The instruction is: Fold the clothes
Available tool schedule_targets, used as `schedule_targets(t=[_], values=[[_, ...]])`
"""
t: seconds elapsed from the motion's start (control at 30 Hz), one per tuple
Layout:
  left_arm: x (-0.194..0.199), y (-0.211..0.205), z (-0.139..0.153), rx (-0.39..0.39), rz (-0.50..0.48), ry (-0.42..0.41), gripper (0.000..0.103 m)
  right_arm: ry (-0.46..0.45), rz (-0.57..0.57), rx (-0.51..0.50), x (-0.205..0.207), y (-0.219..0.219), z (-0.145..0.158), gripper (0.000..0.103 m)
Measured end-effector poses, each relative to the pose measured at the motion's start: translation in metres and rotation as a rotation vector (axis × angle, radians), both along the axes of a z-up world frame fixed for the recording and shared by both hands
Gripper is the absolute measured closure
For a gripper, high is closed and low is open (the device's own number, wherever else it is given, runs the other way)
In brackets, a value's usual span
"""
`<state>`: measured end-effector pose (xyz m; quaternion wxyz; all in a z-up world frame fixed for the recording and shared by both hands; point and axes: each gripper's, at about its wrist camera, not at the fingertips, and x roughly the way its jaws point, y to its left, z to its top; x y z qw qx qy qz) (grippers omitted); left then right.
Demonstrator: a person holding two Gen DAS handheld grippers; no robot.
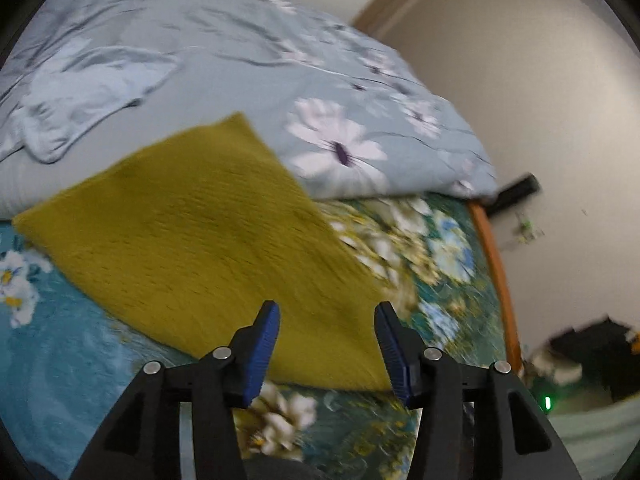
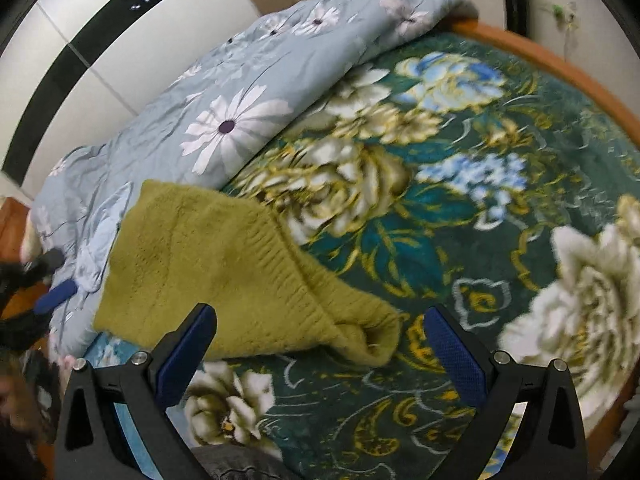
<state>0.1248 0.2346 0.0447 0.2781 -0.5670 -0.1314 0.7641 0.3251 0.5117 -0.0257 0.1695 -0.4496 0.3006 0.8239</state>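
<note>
One garment: a mustard-yellow, fuzzy knitted sweater lies on the bed, already brought into a compact, roughly rectangular shape.
Where it lies: on the dark teal plush blanket with large white, gold and blue flowers, its far edge resting up against the pale blue-grey quilt printed with white daisies that is bunched along the back of the bed.
Visible detail: the right wrist view shows a ribbed band running across the sweater and a rolled, open end, a cuff or the hem, I cannot tell which, at the corner nearest that gripper.
Left gripper: its blue-padded jaws stand apart with nothing pinched between them; the sweater's near edge shows through the gap beyond the tips, and whether the tips touch it cannot be told.
Right gripper: its jaws are spread wide and hold nothing, hovering over the sweater's near corner and the blanket.
Done, as I judge it: the main folds seem made, since no sleeve hangs loose and the outline is tidy.
Left, as I judge it: perhaps one more fold in half, or smoothing the rolled corner; no other garment waiting to be folded is clearly in view.
Surroundings: an orange-brown wooden bed frame edges the blanket, with a plain pale wall beyond.
</note>
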Motion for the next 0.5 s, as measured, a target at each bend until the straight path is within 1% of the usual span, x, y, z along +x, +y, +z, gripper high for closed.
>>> schedule_targets(t=[0.03,0.13,0.2,0.23,0.33,0.43,0.5], values=[[-0.011,-0.004,-0.005,-0.014,0.032,-0.012,0.05,-0.006,0.02,-0.008,-0.003,-0.003,-0.005,0.0],[-0.045,-0.013,-0.026,-0.018,0.13,-0.103,0.049,-0.02,0.048,-0.034,-0.006,-0.003,-0.016,0.0],[-0.066,-0.008,-0.038,-0.036,0.177,-0.146,0.048,-0.024,0.053,-0.05,-0.008,-0.001,-0.022,0.0],[-0.074,-0.003,-0.042,-0.051,0.19,-0.15,0.048,-0.025,0.054,-0.055,-0.008,0.001,-0.024,0.0],[-0.095,0.022,-0.056,-0.103,0.207,-0.154,0.047,-0.032,0.061,-0.027,-0.013,0.008,-0.026,0.0],[-0.115,0.058,-0.075,-0.161,0.205,-0.186,0.045,-0.047,0.087,0.029,-0.019,0.012,-0.024,0.0],[-0.126,0.083,-0.086,-0.21,0.197,-0.19,0.045,-0.05,0.104,0.062,-0.023,0.014,-0.022,0.0]])
